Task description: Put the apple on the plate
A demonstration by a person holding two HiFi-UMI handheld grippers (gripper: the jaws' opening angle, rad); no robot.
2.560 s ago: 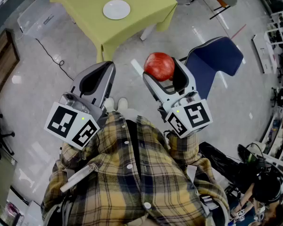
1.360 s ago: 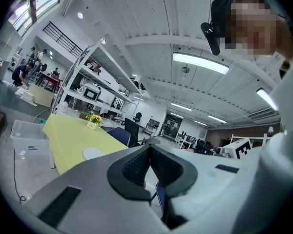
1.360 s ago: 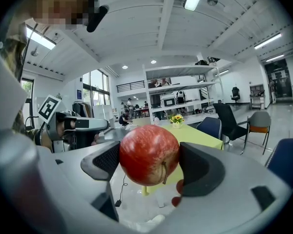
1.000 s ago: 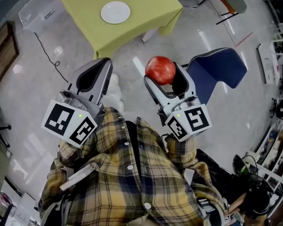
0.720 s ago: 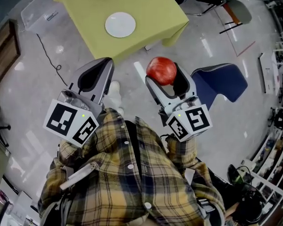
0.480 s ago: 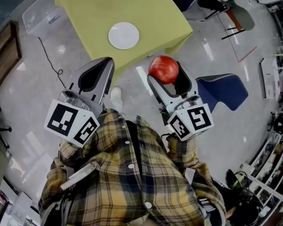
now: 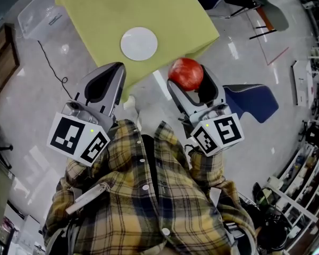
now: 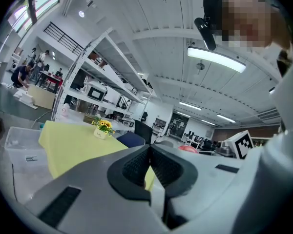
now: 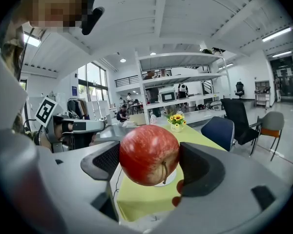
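Note:
A red apple (image 7: 186, 73) (image 9: 149, 154) is clamped between the jaws of my right gripper (image 7: 190, 81) (image 9: 150, 161), held in the air above the floor just short of the table's near corner. A white plate (image 7: 139, 43) lies on the yellow-green tablecloth (image 7: 101, 7), ahead and left of the apple; part of the plate (image 9: 172, 179) shows behind the apple in the right gripper view. My left gripper (image 7: 102, 86) (image 8: 150, 165) is shut with nothing in it, its pads touching, held beside the right one.
A blue chair (image 7: 252, 101) stands on the shiny floor to the right. A small pot of yellow flowers (image 9: 176, 123) sits far back on the table. A clear plastic box (image 7: 40, 17) and a cable (image 7: 53, 62) lie left of the table. Shelves line the right edge.
The person has walked toward the table: table and plate have come nearer in the head view. Both grippers keep their pose, and the apple stays gripped.

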